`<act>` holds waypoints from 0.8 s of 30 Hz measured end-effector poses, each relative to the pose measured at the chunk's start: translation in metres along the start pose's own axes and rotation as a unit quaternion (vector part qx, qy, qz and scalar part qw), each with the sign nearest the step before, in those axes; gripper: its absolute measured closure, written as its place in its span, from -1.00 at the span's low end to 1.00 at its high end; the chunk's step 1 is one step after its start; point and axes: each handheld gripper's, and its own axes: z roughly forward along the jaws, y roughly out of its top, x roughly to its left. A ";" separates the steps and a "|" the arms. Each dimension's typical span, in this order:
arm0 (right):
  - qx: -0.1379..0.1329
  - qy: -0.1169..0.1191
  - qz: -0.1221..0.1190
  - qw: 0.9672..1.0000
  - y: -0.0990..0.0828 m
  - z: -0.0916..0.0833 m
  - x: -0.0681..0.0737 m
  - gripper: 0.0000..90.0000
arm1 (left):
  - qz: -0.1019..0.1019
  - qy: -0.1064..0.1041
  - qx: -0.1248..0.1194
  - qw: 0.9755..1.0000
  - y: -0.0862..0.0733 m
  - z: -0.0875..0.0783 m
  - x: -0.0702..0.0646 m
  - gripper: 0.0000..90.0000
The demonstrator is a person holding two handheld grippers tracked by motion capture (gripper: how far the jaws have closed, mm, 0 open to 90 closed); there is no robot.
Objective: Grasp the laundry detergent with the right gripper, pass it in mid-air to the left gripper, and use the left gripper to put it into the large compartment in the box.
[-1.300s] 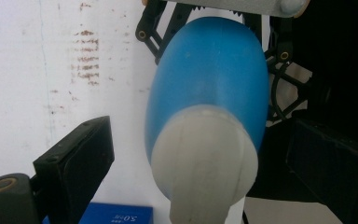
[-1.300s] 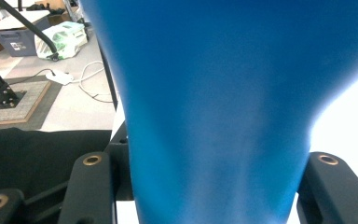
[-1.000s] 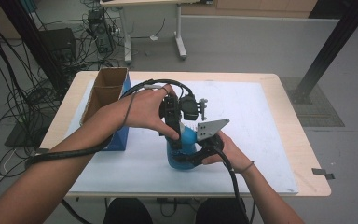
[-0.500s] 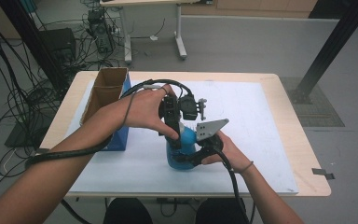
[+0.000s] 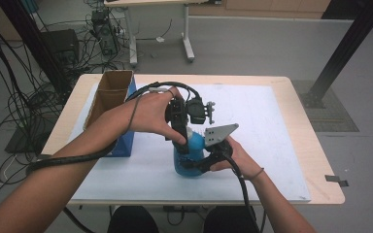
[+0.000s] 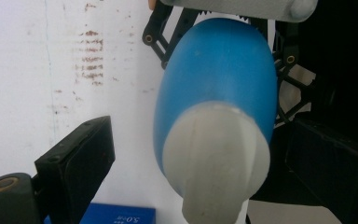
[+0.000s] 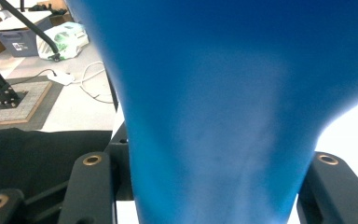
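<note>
A blue bottle (image 5: 194, 143) stands upright on the white sheet near the table's front. My right gripper (image 5: 190, 165) comes in from the right and is shut on its lower body; in the right gripper view the blue bottle (image 7: 214, 116) sits tight between both jaws of that gripper (image 7: 209, 186). My left gripper (image 5: 182, 130) points down over the bottle's top. In the left gripper view the grey-white cap (image 6: 214, 163) lies between this gripper's (image 6: 200, 161) jaws, with a clear gap on the left side, so it is open. The bottle (image 6: 219, 79) tapers away below the cap.
An open cardboard box (image 5: 109, 94) stands at the table's left, with a blue box (image 5: 126, 141) against it. The white sheet (image 5: 267, 136) covers most of the wooden table (image 5: 320, 189). Cables trail off the table's left side.
</note>
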 end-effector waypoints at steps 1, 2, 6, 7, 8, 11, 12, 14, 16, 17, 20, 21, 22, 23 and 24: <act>0.000 0.000 -0.001 1.000 0.000 0.000 0.000 -0.05 | 0.000 0.000 0.000 1.000 0.000 0.000 0.000 -0.81; 0.000 0.000 -0.001 1.000 0.000 0.000 0.000 -0.05 | 0.000 0.000 0.001 1.000 0.000 0.000 0.000 -0.81; -0.001 -0.001 0.000 1.000 -0.001 -0.001 0.000 -0.05 | 0.001 0.000 -0.001 1.000 0.001 -0.001 0.000 -0.81; -0.001 -0.001 -0.001 1.000 -0.001 -0.001 0.000 -0.05 | 0.002 -0.001 -0.001 1.000 0.001 -0.001 0.001 -0.82; -0.001 -0.001 -0.001 1.000 -0.001 -0.001 0.000 -0.05 | 0.002 -0.001 -0.001 1.000 0.001 -0.001 0.001 -0.82; -0.002 -0.002 0.001 1.000 -0.001 -0.001 0.000 -0.05 | 0.003 0.000 -0.001 1.000 0.002 -0.001 0.000 -0.82; -0.001 -0.003 0.000 1.000 -0.001 -0.001 0.000 -0.05 | 0.003 -0.001 0.000 1.000 0.002 -0.001 0.000 -0.82; -0.002 -0.003 0.001 1.000 -0.002 -0.002 0.001 -0.04 | 0.003 0.000 0.000 1.000 0.002 -0.001 0.000 -0.82; -0.003 -0.004 0.000 1.000 -0.002 -0.002 0.001 -0.04 | 0.002 0.001 0.001 1.000 0.003 0.000 -0.001 -0.82; -0.003 -0.004 0.000 1.000 -0.002 -0.002 0.001 -0.04 | 0.002 0.001 0.002 1.000 0.003 0.000 -0.001 -0.82; -0.002 -0.004 0.001 1.000 -0.002 -0.001 0.001 -0.04 | 0.002 0.001 0.001 1.000 0.003 0.000 -0.001 -0.82; -0.003 -0.004 0.001 1.000 -0.003 -0.001 0.001 -0.04 | 0.002 0.001 0.001 1.000 0.003 0.000 -0.001 -0.82; -0.002 -0.003 0.001 1.000 -0.002 -0.001 0.001 -0.04 | 0.002 0.002 0.002 1.000 0.003 0.000 -0.001 -0.82; -0.002 -0.005 0.001 1.000 -0.002 -0.001 0.002 -0.04 | 0.002 0.002 0.002 1.000 0.003 0.000 -0.001 -0.82; -0.002 -0.005 0.000 1.000 -0.002 -0.001 0.002 -0.04 | 0.001 0.001 0.001 1.000 0.003 0.000 0.000 -0.82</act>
